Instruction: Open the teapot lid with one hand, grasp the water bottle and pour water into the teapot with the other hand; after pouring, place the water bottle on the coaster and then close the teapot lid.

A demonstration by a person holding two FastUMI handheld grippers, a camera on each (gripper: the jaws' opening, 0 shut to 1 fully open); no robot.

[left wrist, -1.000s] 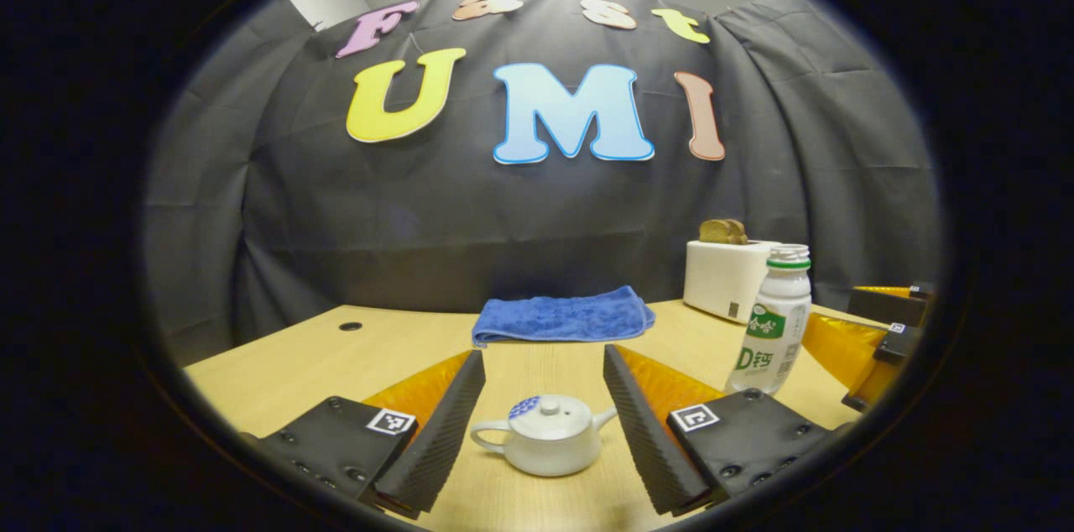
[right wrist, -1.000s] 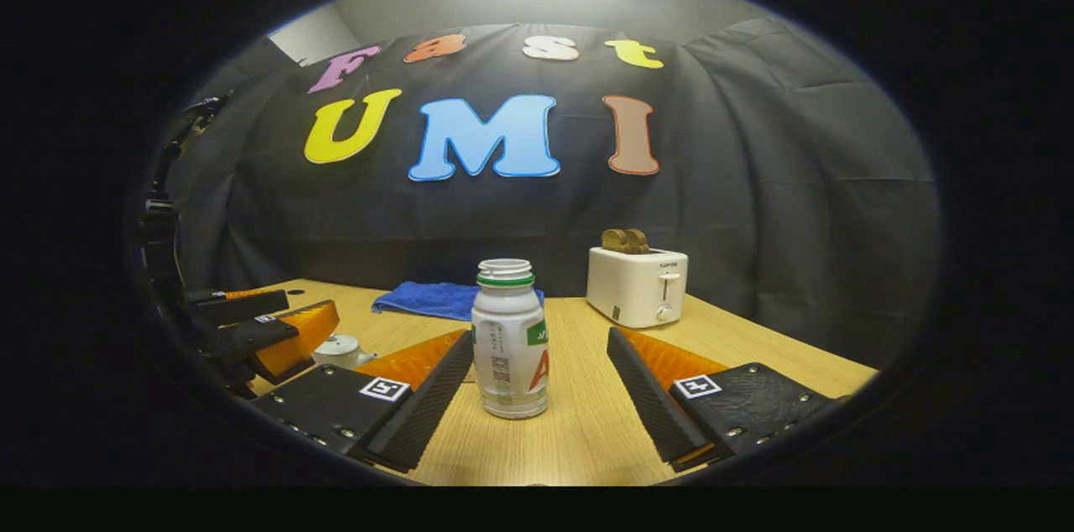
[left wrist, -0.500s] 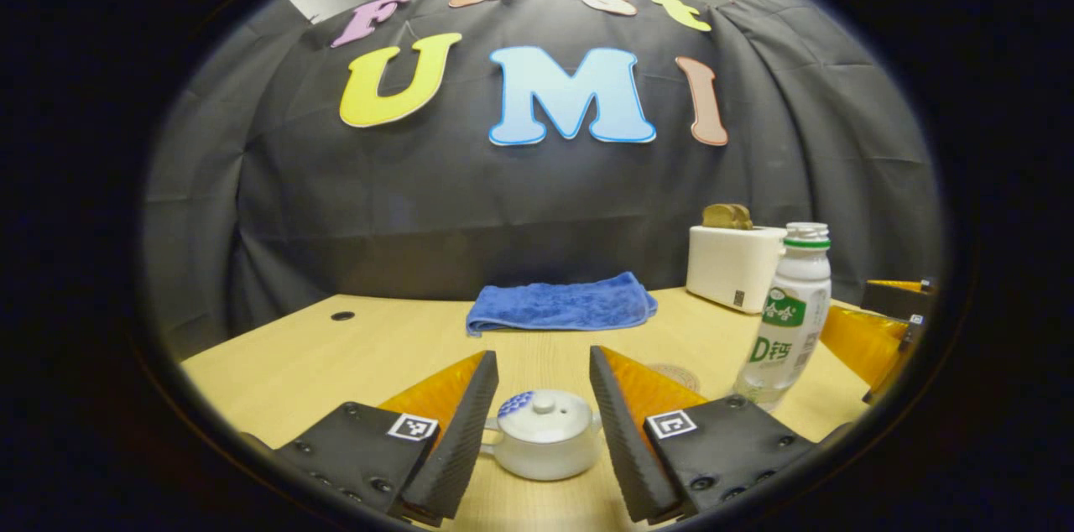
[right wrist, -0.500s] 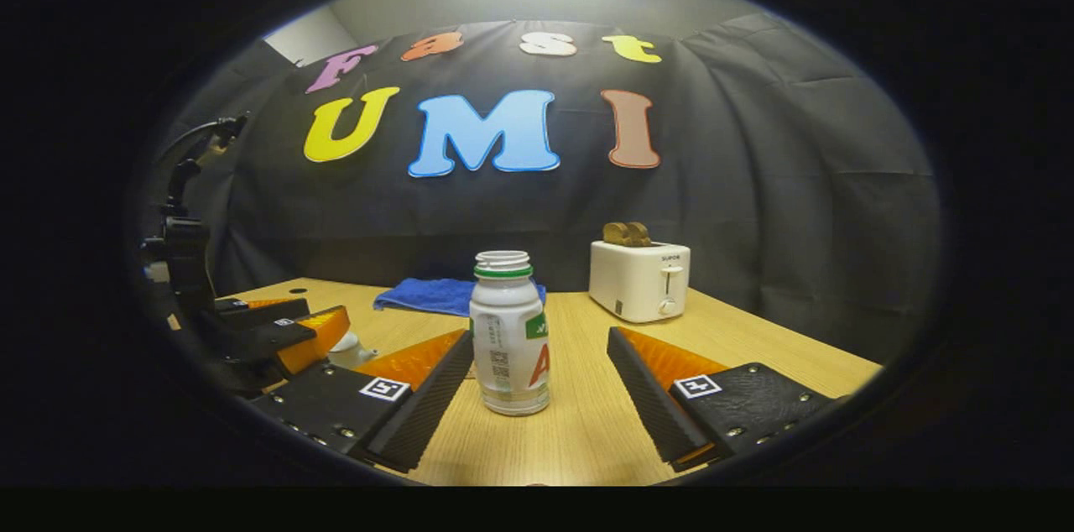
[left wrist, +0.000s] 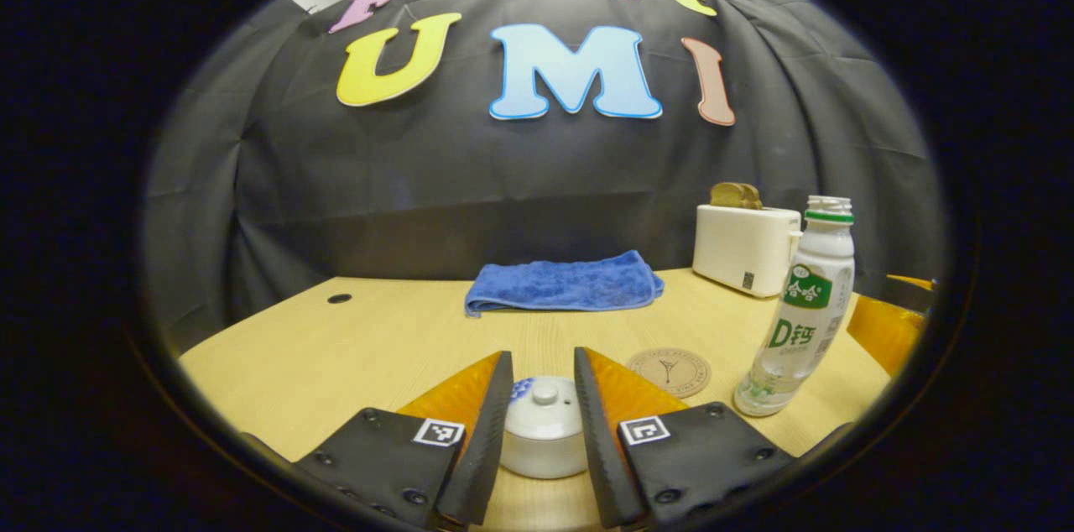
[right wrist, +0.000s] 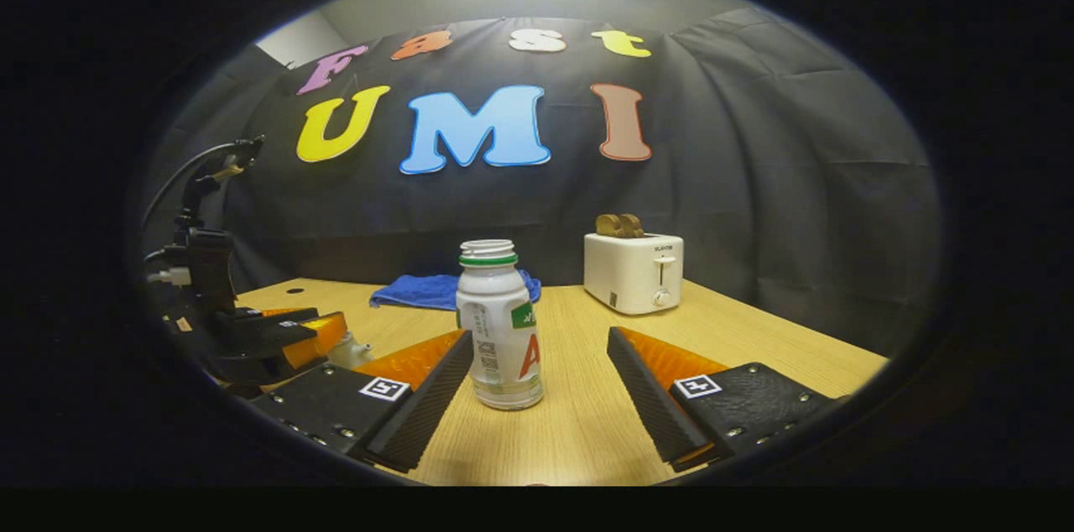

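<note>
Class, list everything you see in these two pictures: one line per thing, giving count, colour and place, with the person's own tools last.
teapot: one, white, lid on, between the left gripper's fingers
bottle: one, white with green neck ring, uncapped, standing between the right gripper's fingers
coaster: one, tan, round, on the table left of the bottle
towel: one, blue, folded, at the back of the table
toaster: one, white, back right, brown bread in its slots
table: one, light wood
left gripper: one, narrowed around the teapot
right gripper: one, open

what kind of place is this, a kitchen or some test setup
Likely a staged recording booth, not a real kitchen: a black cloth wall backs a bare wooden table holding a few household props, such as a toaster, a folded blue towel and a teapot.
</note>
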